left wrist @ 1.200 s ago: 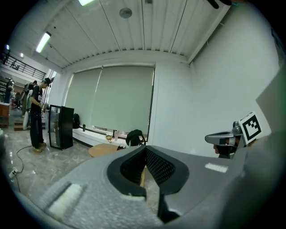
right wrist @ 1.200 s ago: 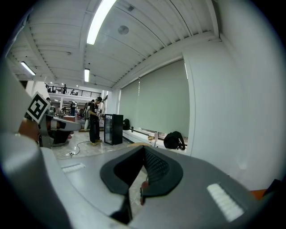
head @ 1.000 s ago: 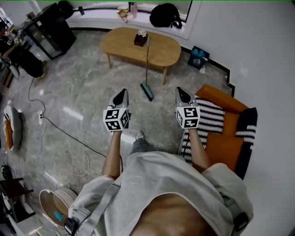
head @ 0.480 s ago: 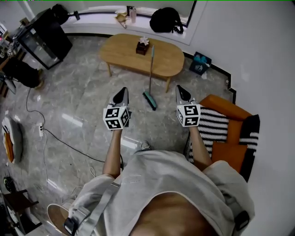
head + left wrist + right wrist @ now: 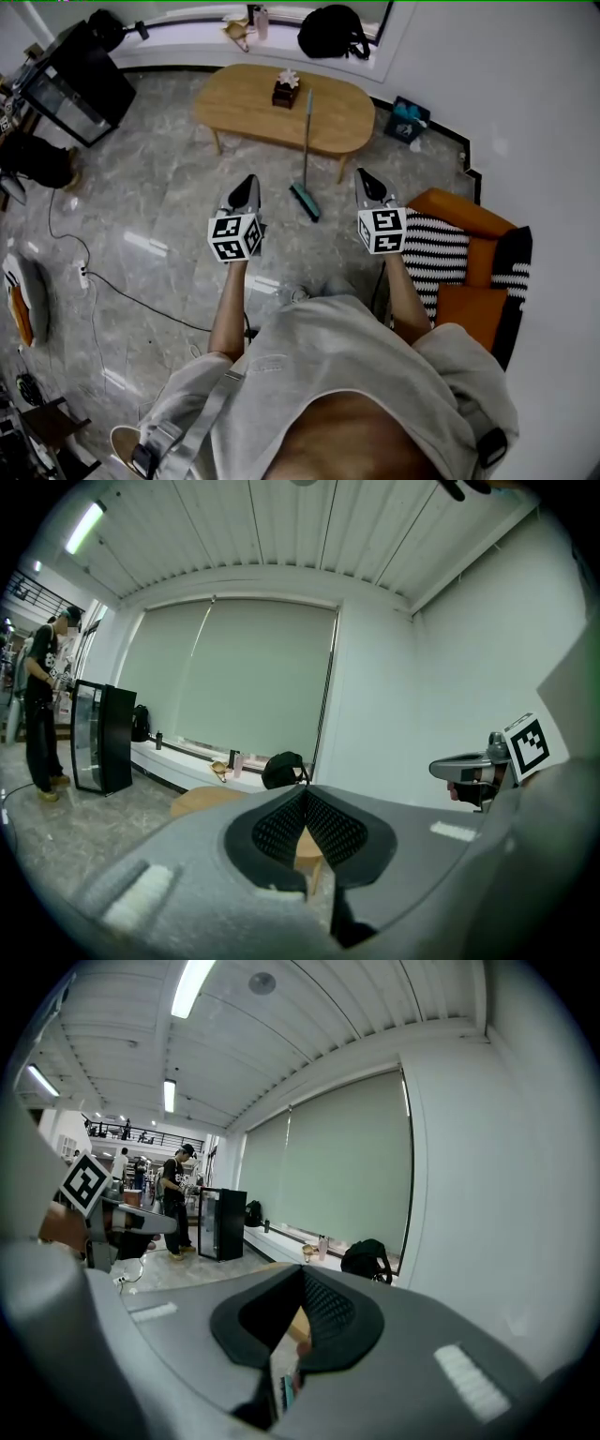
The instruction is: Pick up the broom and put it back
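The jaws of both grippers are seen closed, tip against tip, with nothing gripped between them. The left gripper (image 5: 249, 181) and the right gripper (image 5: 365, 175) are held side by side, well apart, above the marble floor (image 5: 141, 202). The broom (image 5: 307, 141) is found farther off, between the two. Its teal head is set on the floor, and its handle is leaned against the near edge of the wooden counter (image 5: 244, 98).
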A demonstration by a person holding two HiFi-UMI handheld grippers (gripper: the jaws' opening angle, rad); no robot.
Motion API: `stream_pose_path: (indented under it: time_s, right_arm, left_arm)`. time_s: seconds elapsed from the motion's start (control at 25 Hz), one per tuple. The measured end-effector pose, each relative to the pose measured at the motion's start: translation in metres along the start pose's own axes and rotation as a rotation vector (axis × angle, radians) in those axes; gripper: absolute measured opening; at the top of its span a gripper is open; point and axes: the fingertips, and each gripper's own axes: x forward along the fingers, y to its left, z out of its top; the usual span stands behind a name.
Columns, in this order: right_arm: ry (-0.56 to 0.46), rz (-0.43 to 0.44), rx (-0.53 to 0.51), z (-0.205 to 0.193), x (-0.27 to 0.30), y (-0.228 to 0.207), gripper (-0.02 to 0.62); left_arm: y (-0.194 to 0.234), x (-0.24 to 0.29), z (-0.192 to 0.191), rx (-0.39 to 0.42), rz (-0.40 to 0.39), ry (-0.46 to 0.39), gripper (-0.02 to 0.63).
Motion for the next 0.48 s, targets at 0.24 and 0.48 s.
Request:
stream_pose_path:
  time_s: [0.24, 0.48]
  right_arm:
    - [0.014, -0.007, 0.019, -0.009, 0.015, -0.013, 0.002]
    - [0.016, 0.009, 0.036, -0.016, 0.048, -0.029, 0.002]
  left_arm:
    - [-0.002, 0.022, -0.006, 0.003, -0.012, 0.023, 0.003]
    - [0.007, 0.056, -0.005, 0.008, 0.005, 0.038, 0.003]
